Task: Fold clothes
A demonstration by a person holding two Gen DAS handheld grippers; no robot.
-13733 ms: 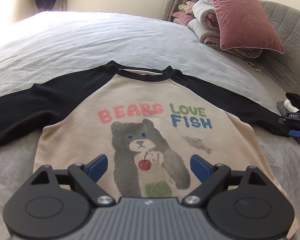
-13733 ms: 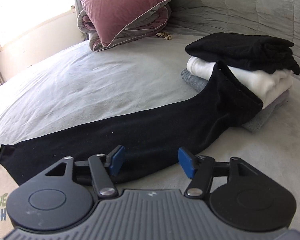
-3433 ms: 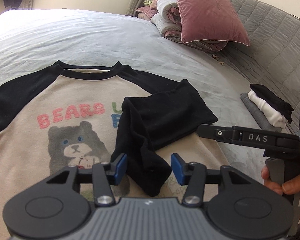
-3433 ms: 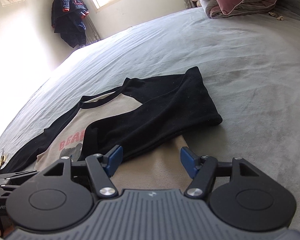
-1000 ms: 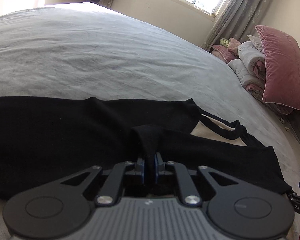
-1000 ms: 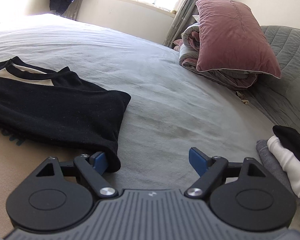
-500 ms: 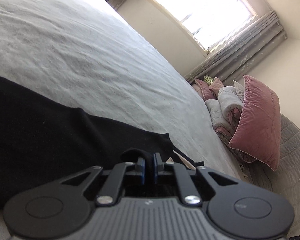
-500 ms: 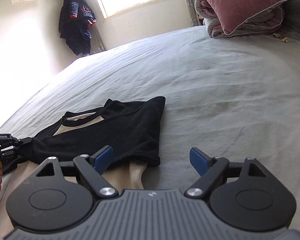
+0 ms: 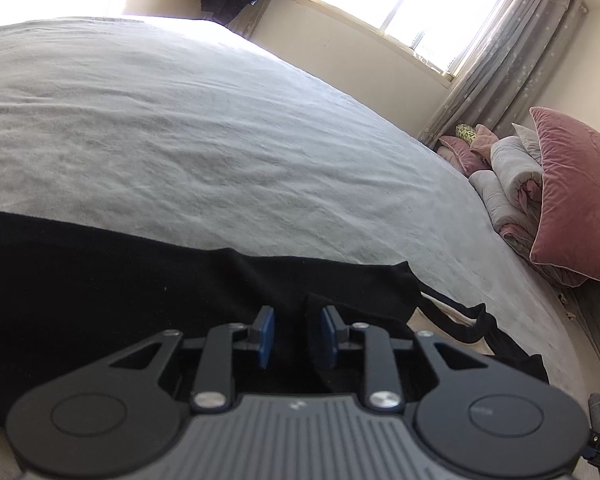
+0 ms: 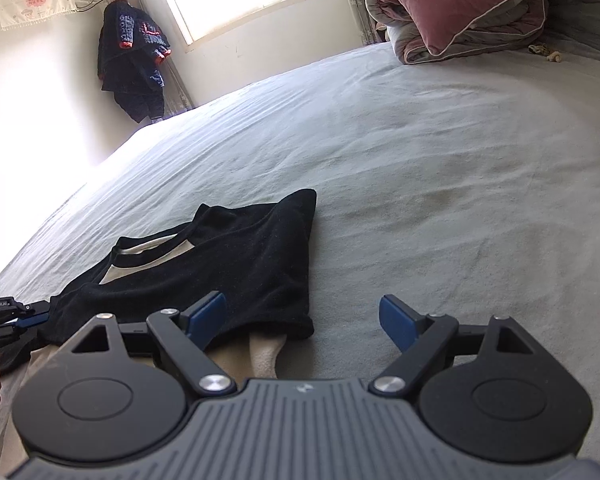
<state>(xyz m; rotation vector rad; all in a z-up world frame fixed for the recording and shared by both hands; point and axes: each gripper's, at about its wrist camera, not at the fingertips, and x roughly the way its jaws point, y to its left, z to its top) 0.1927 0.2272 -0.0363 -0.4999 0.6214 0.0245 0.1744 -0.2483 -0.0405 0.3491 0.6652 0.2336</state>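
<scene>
A black-sleeved shirt (image 10: 236, 256) lies on a wide grey bed (image 10: 440, 168) in a sunlit bedroom.

The bed sheet is lightly wrinkled; a window (image 9: 412, 4) with a grey curtain (image 9: 512, 56) stands behind it, a dark jacket (image 10: 134, 60) hangs in the corner, and a pink pillow (image 9: 572, 192) rests on rolled bedding (image 9: 508, 184) at the bed's head. The left tongs (image 9: 296, 336) have just been opening, a black fold of the shirt between the released pads. The right tongs (image 10: 304, 320) stand wide apart, grasping nothing, over the folded sleeve's end.
</scene>
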